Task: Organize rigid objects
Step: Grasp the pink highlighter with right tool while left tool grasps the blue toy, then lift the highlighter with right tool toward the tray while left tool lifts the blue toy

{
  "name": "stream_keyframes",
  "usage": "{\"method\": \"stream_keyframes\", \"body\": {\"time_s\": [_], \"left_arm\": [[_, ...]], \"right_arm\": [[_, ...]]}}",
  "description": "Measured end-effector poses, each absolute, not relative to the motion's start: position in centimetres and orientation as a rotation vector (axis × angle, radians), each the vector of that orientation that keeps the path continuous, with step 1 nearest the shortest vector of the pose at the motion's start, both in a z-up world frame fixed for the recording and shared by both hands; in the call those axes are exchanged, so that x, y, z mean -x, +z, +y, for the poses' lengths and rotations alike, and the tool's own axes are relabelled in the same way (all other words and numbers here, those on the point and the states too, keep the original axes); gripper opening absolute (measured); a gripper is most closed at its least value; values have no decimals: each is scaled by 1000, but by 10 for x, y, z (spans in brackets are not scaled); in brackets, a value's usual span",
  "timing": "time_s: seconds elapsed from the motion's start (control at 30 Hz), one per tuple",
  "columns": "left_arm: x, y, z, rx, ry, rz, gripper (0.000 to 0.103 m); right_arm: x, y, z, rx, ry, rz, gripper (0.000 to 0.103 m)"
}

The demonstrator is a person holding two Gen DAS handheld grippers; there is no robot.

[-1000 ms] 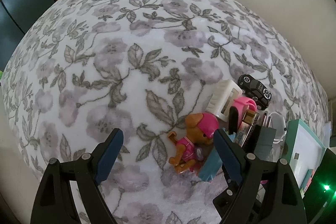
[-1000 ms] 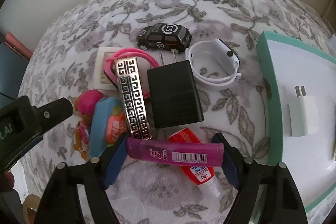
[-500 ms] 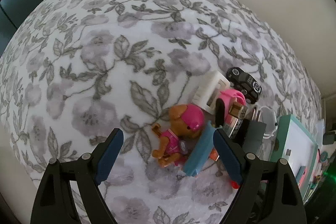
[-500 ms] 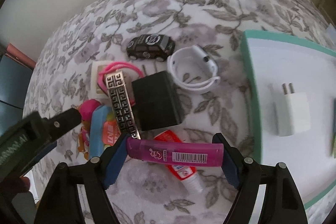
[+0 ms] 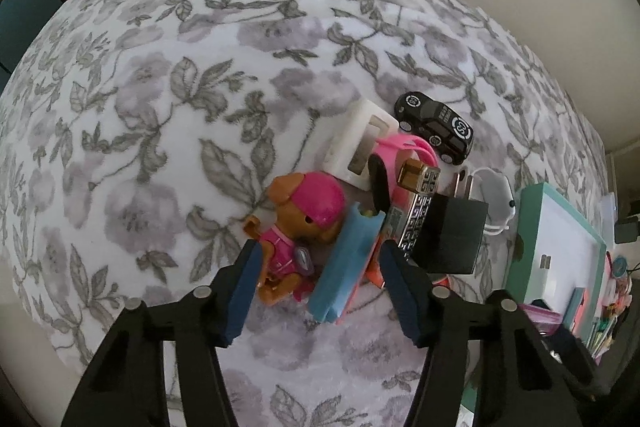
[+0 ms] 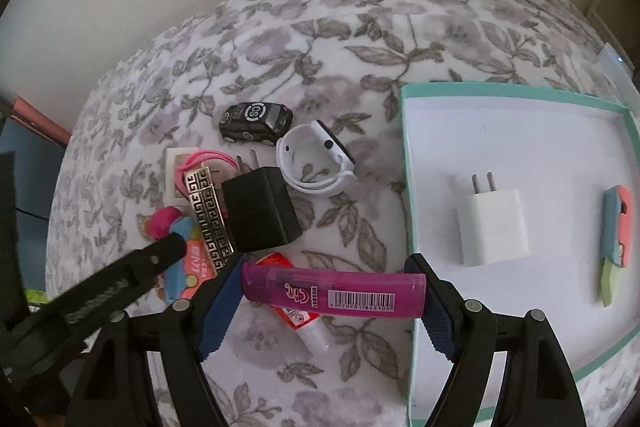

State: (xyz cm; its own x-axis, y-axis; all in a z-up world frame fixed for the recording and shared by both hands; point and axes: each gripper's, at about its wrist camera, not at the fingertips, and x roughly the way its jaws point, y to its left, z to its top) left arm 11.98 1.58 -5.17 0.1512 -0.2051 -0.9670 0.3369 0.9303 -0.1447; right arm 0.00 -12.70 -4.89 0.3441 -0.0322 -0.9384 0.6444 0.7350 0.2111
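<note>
Between my right fingers (image 6: 332, 297) I have the magenta glue stick (image 6: 334, 293) pinched end to end, cap against one pad and base against the other, lying crosswise and lifted clear of the floral cloth (image 6: 360, 27). Below it lies a small red-and-white tube (image 6: 298, 319), and just to the right begins the teal-rimmed tray (image 6: 406, 187), where a white charger (image 6: 492, 227) and a multicoloured eraser block (image 6: 616, 239) already lie well apart. My judgement: the stick goes into that tray, so I should carry it level over the rim, lower it onto bare white floor between charger and near wall, and only then ease the pads apart; a lengthwise pinch on a smooth cylinder can slip if I tilt.

My left fingers (image 5: 320, 295) stand wide apart and hold nothing, hovering low around the puppy figure (image 5: 298, 231) and the blue case (image 5: 346, 267). Beyond them crowd the patterned metal bar (image 5: 418, 211), the black adapter (image 5: 456, 239), a pink band (image 5: 400, 151), a white frame (image 5: 360, 143), the black toy car (image 5: 436, 125) and, partly hidden, a white smartwatch (image 6: 320, 163). To take the puppy alone I should shift left first, or I will catch the case too.
</note>
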Motion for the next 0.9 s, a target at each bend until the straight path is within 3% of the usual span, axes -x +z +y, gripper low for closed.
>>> {"method": "stream_keyframes", "body": {"time_s": [0.07,0.17,0.47,0.53,0.9], "left_arm": [[-118,-52,13,-132,-395,1361,56],[-114,-54,8,-157,-410,1365,43],[-98,-54,-12,-287,-444,1321,32],[-95,-55,-16,-280,-475,1332,22],[-88,-59,-26,-300,-457,1296,22]], "right_arm": [[3,-43,-128,-597,-493,1144,81],[7,-36,-131,-610,-486,1125,81],[13,-27,-136,-618,-477,1111,81],[15,-27,-137,-618,-487,1113,81],[23,-29,-147,-651,-500,1109,81]]}}
